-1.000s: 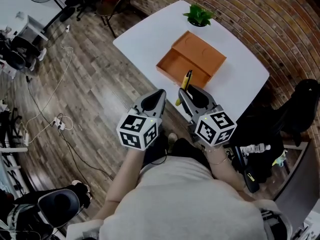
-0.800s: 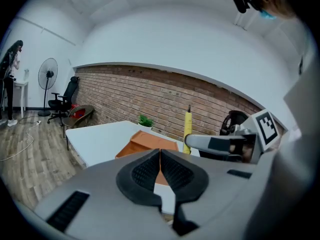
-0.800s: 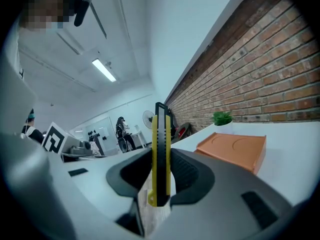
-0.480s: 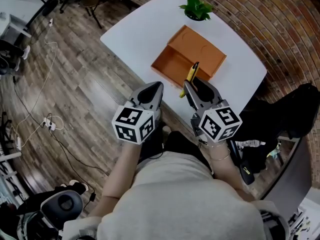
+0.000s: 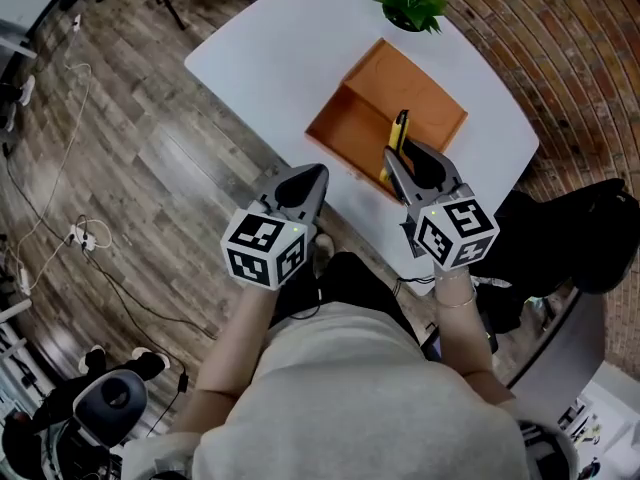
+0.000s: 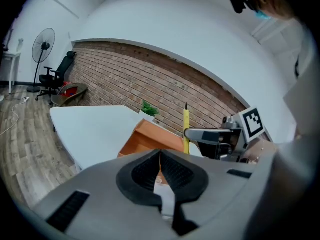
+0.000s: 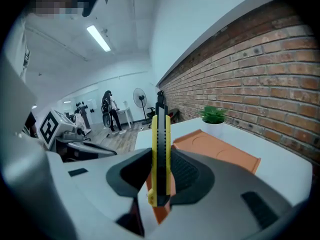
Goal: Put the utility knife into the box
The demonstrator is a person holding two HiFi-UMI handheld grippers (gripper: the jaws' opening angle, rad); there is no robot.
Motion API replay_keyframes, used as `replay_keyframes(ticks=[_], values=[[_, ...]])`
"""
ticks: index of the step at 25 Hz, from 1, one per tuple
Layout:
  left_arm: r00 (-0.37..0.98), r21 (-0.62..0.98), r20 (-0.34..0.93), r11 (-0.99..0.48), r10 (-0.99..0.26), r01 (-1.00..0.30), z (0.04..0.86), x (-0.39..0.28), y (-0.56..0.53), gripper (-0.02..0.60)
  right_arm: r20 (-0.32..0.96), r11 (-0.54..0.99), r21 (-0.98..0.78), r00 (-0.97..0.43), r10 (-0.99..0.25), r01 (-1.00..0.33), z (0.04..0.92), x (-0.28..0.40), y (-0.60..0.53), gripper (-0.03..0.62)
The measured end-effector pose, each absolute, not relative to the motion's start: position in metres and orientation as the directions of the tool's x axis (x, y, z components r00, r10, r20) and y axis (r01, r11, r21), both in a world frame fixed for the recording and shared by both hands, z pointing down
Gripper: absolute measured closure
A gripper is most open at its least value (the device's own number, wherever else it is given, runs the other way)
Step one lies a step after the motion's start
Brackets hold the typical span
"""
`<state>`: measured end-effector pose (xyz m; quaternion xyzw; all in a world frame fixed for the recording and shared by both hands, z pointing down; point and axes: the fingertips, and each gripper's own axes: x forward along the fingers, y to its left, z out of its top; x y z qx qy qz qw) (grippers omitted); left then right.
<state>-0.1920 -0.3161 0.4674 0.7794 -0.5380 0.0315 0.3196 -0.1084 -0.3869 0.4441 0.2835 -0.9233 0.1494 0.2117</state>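
A yellow utility knife (image 7: 160, 159) with a black strip down its middle stands upright, clamped in the right tongs (image 5: 405, 158). In the head view it shows over the near edge of the open orange box (image 5: 350, 133), upper centre of the frame. The box's tray and flat lid lie on a white surface (image 5: 270, 58), with a potted plant (image 5: 410, 3) at the top edge. The left tongs (image 5: 312, 176), lower left of the box, are closed on nothing.
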Motion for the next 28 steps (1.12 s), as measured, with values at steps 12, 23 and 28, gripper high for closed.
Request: replay_keyframes(ticks=[12, 23, 28], values=[[0.440, 0.548, 0.417, -0.166, -0.795, -0.819, 0.509, -0.215, -0.345, 0.574, 0.704, 0.879, 0.057, -0.605, -0.372, -0.474, 0.515, -0.130, -0.401, 0.479], [0.491, 0.553, 0.449, -0.199, -0.747, -0.809, 0.536, -0.227, -0.362, 0.574, 0.835, 0.901, 0.105, -0.455, -0.311, -0.422, 0.568, -0.138, -0.409, 0.479], [0.509, 0.563, 0.454, -0.207, -0.732, -0.800, 0.543, -0.227, -0.364, 0.574, 0.886, 0.900, 0.080, -0.383, -0.261, -0.428, 0.585, -0.137, -0.407, 0.479]])
